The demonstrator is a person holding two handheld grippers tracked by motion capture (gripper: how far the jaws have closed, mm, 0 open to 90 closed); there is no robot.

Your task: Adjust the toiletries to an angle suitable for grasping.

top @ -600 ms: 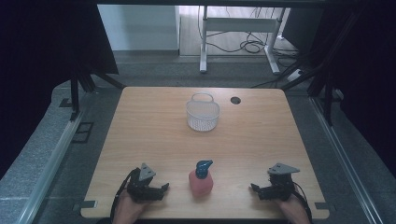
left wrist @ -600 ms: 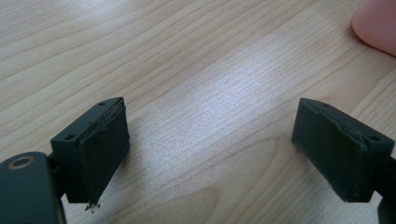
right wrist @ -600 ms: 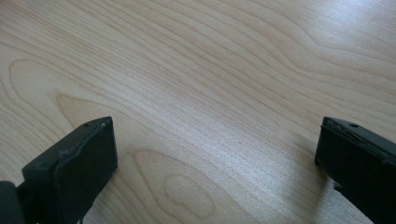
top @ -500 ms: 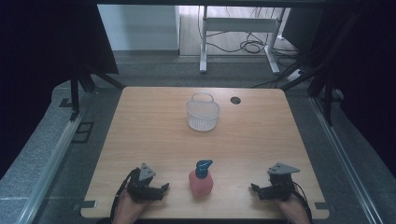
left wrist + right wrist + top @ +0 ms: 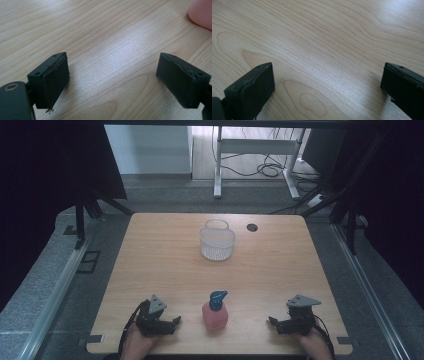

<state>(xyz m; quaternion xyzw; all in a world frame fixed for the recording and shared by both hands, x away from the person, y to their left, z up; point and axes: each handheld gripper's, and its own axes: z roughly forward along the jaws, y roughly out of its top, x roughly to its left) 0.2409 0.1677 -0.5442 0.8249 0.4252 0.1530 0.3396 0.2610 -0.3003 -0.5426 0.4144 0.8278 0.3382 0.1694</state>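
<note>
A pink bottle [image 5: 215, 314] with a blue pump top stands near the table's front edge, between the two grippers. Its pink base [image 5: 201, 12] shows at the top right of the left gripper view. My left gripper [image 5: 176, 321] rests on the table to the bottle's left, open, with bare wood between its jaws [image 5: 113, 75]. To the bottle's right lies my right gripper [image 5: 271, 321], also open and holding nothing [image 5: 328, 85]. A white mesh basket [image 5: 217, 242] with a handle stands at the table's far middle.
The wooden table [image 5: 165, 265] has a dark round hole [image 5: 252, 227] near its far edge, right of the basket. Beyond the table are a white desk frame [image 5: 255, 150] and cables on the floor. Metal rails run along both sides.
</note>
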